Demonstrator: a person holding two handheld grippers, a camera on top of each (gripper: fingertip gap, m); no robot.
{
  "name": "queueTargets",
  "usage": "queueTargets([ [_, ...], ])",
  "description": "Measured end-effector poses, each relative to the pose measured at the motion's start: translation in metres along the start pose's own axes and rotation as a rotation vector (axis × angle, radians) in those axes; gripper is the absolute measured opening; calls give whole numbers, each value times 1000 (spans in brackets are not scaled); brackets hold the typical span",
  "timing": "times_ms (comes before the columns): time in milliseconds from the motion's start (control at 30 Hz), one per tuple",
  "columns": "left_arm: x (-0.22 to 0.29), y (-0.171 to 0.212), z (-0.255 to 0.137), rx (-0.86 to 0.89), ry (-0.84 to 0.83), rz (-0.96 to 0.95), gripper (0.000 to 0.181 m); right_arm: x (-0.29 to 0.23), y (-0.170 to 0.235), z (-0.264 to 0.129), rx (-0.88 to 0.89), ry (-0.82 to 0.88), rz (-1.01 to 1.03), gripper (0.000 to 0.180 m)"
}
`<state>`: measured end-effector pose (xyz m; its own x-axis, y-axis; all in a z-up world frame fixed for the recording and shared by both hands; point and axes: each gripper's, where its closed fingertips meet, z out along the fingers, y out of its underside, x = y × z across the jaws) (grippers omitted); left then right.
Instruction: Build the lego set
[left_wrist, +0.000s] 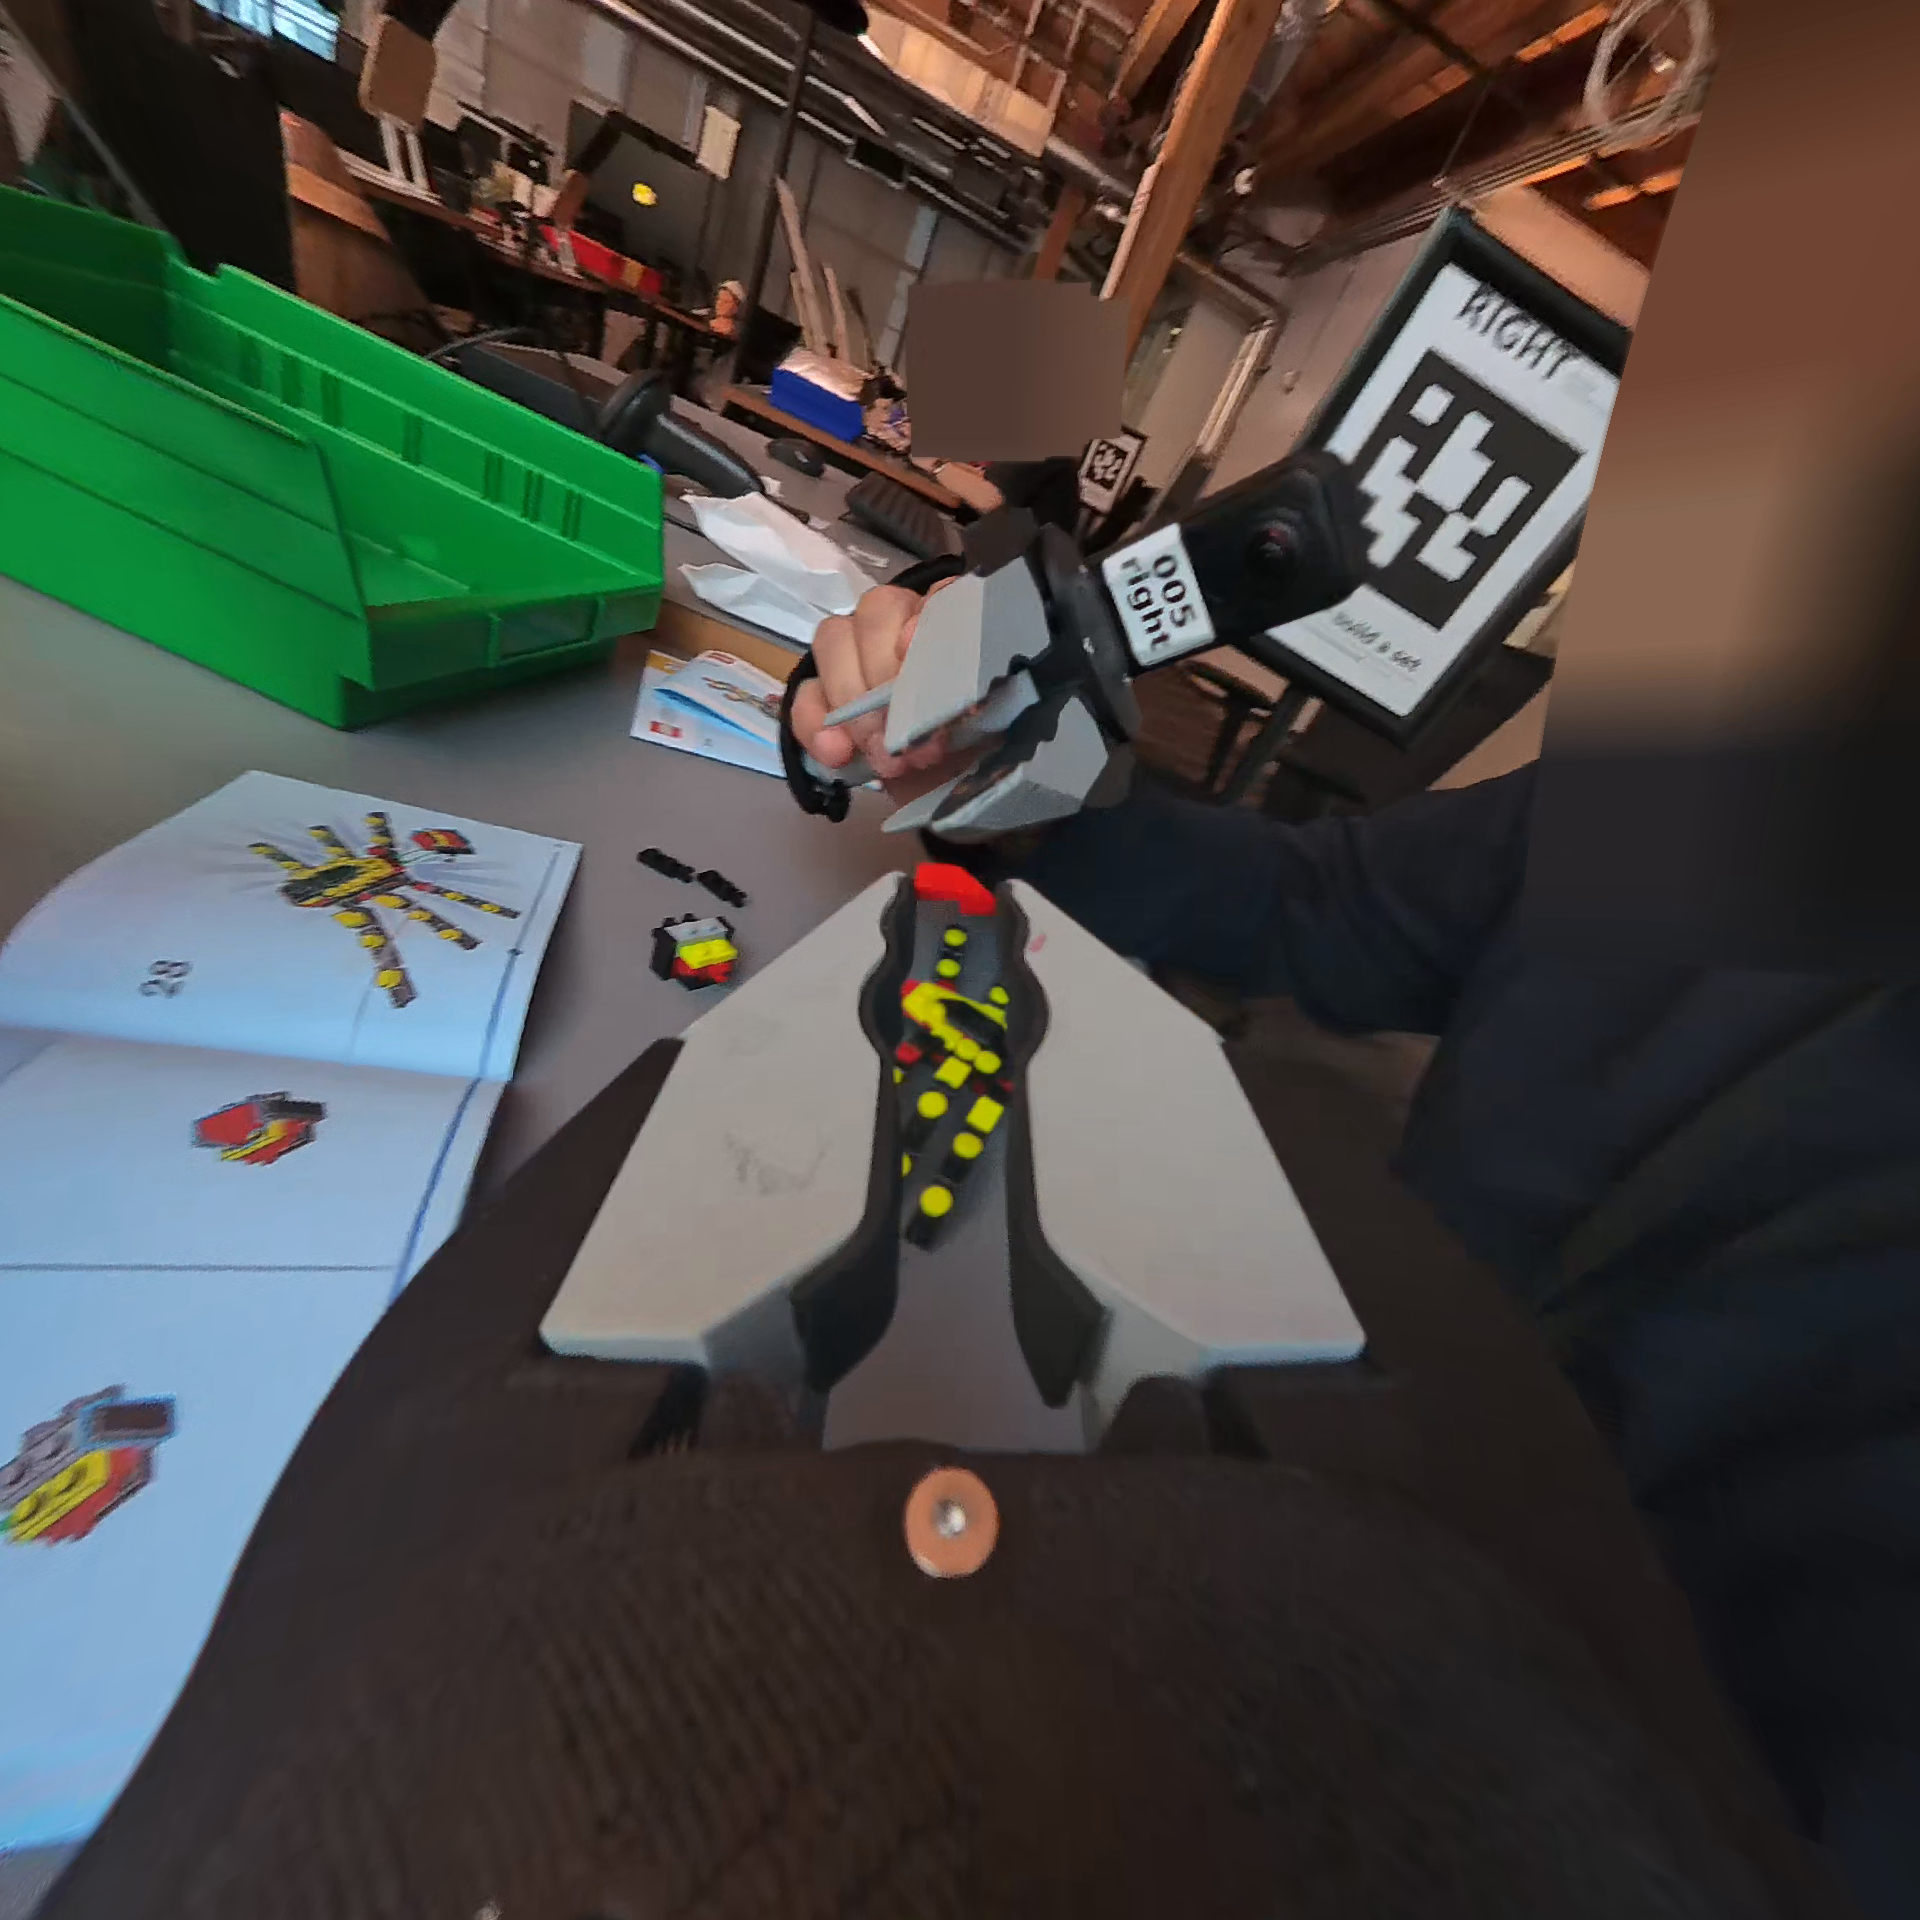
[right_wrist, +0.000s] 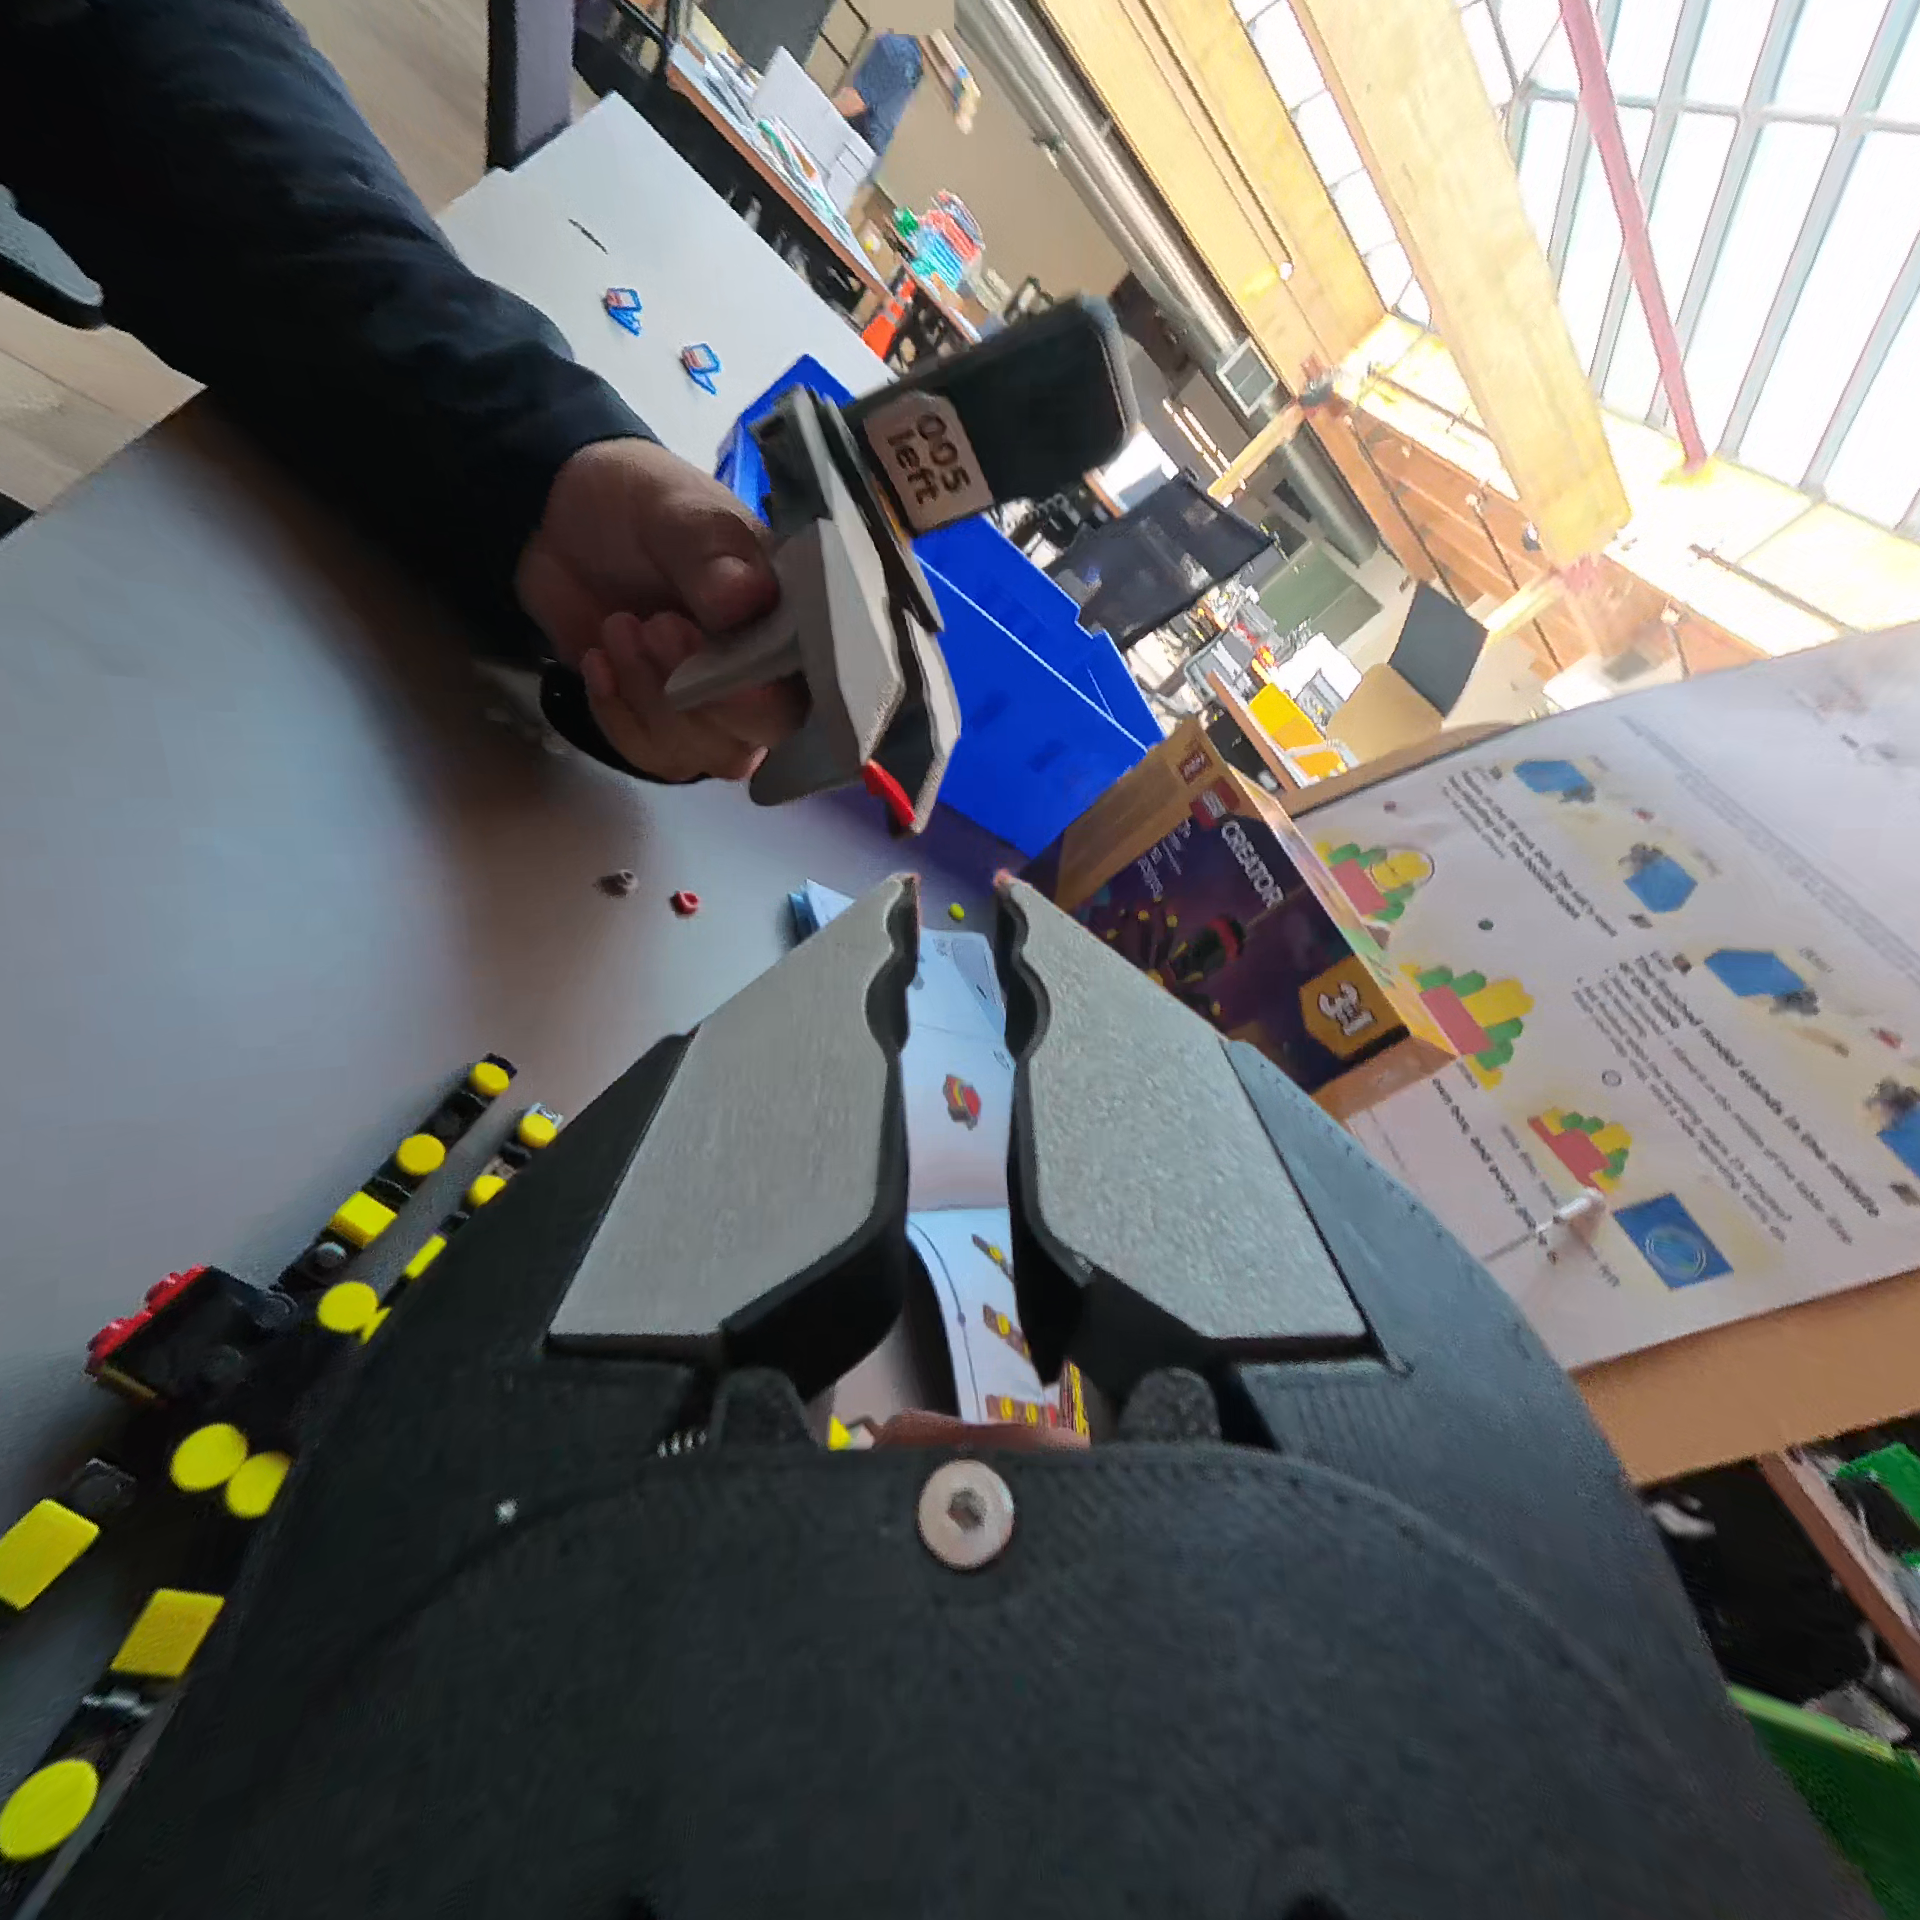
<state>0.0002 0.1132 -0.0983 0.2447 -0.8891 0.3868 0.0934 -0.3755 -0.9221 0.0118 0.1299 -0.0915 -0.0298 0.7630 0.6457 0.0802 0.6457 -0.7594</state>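
Your left gripper (left_wrist: 954, 894) has its jaws clamped on a red brick (left_wrist: 951, 886); your right gripper (right_wrist: 956, 883) holds nothing, jaws slightly apart above the worktop (right_wrist: 260, 831).

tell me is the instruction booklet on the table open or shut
Open. The instruction booklet lies spread flat on the grey table, two printed pages showing either side of its fold, left of the left gripper.

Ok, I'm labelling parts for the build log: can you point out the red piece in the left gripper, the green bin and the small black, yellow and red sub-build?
red piece (left_wrist: 954, 886): left wrist view, top face.
green bin (left_wrist: 312, 499): left wrist view, side wall.
small sub-build (left_wrist: 694, 951): left wrist view, yellow middle.
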Motion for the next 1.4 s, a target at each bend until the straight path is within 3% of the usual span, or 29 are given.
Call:
queueTargets([
  [333,-17,4,-6,-63,-187,201,12,44,31,-16,-22,45,529,16],
  [600,-13,15,0,-117,-220,304,12,59,69,-23,-115,113,638,38],
  [800,-17,18,1,-151,-272,398,12,54,69,-26,-116,79,729,47],
  [933,-19,20,3,-174,-310,519,12,31,52,-21,-104,-55,708,46],
  [1100,-17,23,8,-170,-281,546,12,-13,27,-17,-98,-264,538,36],
  [1400,-4,24,10,-134,-155,445,12,-28,12,-4,-101,-238,330,21],
])
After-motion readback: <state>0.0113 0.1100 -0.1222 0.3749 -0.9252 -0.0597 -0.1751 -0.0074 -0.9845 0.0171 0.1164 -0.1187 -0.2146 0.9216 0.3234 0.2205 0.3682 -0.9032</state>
